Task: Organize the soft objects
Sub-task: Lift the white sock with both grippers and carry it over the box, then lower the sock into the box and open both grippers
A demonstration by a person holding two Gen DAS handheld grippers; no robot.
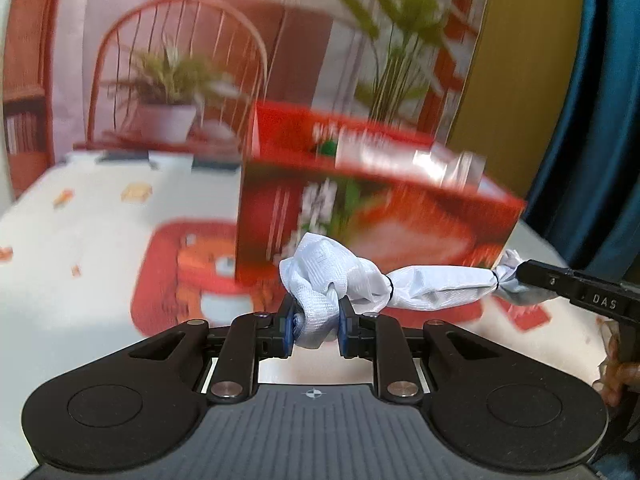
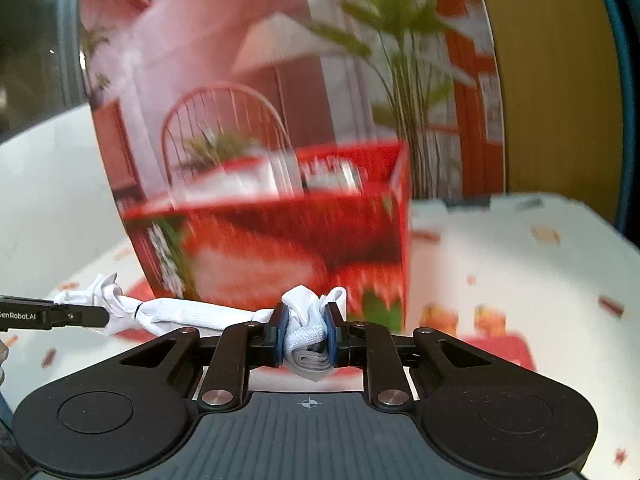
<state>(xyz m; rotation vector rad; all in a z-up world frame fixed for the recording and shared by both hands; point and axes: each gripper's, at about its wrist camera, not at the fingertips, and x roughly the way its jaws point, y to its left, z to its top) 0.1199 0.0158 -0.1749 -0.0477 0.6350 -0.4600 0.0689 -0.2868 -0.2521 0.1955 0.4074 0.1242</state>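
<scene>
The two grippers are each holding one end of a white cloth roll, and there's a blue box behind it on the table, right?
Almost. The box is red, not blue, as the left wrist view shows. The rest holds: the left gripper and right gripper each hold one end of the white cloth roll.

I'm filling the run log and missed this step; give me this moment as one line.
left claw: shut on white cloth bundle | right claw: shut on its other end | bundle: stretched between claws, before red box

We see a printed backdrop point(image 2: 280, 80) of a pink room with a spindle-back chair point(image 1: 176, 60), lamp and plants, an ochre wall point(image 1: 520, 80), a teal curtain point(image 1: 600, 120), and a white patterned tablecloth point(image 2: 520, 260).
</scene>
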